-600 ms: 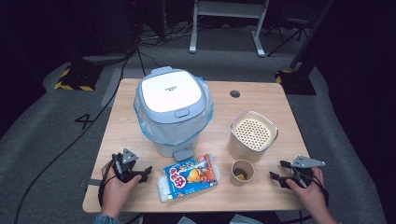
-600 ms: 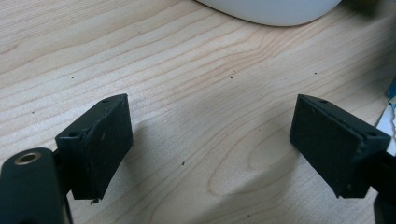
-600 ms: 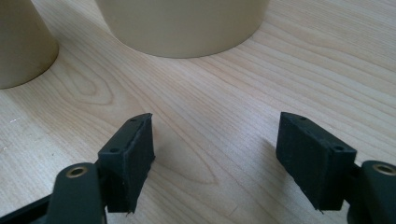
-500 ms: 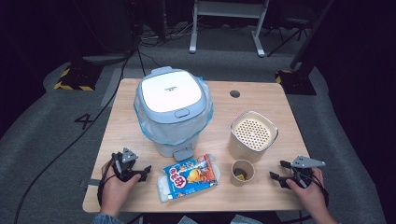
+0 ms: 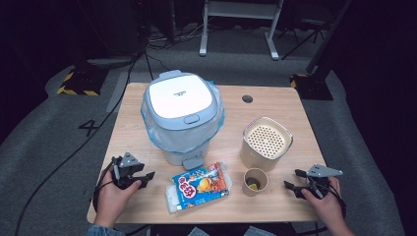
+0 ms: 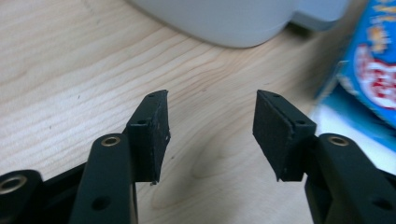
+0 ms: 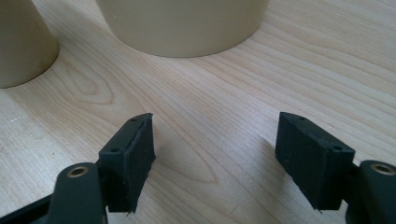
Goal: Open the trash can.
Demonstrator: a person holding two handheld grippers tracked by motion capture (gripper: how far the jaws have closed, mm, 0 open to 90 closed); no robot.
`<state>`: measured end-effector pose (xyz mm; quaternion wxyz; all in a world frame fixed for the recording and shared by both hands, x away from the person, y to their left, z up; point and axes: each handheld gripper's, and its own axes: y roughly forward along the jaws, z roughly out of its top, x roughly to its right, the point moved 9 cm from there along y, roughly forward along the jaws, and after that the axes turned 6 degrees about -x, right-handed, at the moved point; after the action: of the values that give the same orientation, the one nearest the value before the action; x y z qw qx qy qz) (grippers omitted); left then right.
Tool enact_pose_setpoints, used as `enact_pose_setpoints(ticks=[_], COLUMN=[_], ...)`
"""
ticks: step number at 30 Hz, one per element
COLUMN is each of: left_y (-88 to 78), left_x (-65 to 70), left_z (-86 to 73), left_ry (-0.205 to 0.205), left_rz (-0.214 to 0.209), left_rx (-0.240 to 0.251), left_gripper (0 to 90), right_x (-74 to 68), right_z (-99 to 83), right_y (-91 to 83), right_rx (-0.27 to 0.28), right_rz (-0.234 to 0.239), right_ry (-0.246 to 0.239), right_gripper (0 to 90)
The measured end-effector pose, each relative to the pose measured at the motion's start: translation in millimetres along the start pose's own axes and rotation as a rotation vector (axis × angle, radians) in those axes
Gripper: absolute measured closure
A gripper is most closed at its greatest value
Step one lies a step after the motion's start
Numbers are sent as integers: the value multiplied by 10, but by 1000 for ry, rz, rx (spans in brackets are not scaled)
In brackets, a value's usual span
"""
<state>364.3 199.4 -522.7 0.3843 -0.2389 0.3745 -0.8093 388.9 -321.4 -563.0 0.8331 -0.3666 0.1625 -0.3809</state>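
While both grippers, left (image 5: 142,177) and right (image 5: 291,187), rest on the desk (image 5: 275,123) with fingers apart and empty, the snack bag (image 5: 199,185) and paper cup (image 5: 255,181) ahead of them lie untouched.

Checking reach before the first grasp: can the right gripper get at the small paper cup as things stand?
Probably yes. The right gripper rests open on the table, pointing toward the paper cup, with bare wood between them. The beige container stands just behind the cup, apart from that path.

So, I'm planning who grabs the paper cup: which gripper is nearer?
Right. The right gripper sits just right of the paper cup; the left gripper lies beyond the snack packet.
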Motion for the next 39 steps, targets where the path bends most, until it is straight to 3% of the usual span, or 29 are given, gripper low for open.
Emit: enact_pose_setpoints(ticks=[5, 9, 15, 19, 25, 30, 39], left_y=[-219, -405, -643, -791, -959, -1023, -1067], left_x=[71, 114, 227, 331, 444, 508, 574], left_z=[131, 242, 460, 664, 958, 1164, 1535], left_ry=[50, 71, 96, 129, 176, 193, 199], left_rz=[-10, -23, -111, -177, -232, -255, -244], left_rx=[48, 102, 199, 267, 345, 388, 435], left_gripper=[564, 715, 841, 875, 887, 897, 899], right_x=[0, 0, -1, 0, 0, 0, 0], right_z=[0, 0, 0, 0, 0, 0, 0], right_y=[0, 0, 0, 0, 0, 0, 0], right_rx=[0, 0, 0, 0, 0, 0, 0], right_rz=[0, 0, 1, 0, 0, 0, -1], right_ry=[0, 0, 1, 0, -1, 0, 0], right_gripper=[288, 288, 287, 288, 288, 288, 288])
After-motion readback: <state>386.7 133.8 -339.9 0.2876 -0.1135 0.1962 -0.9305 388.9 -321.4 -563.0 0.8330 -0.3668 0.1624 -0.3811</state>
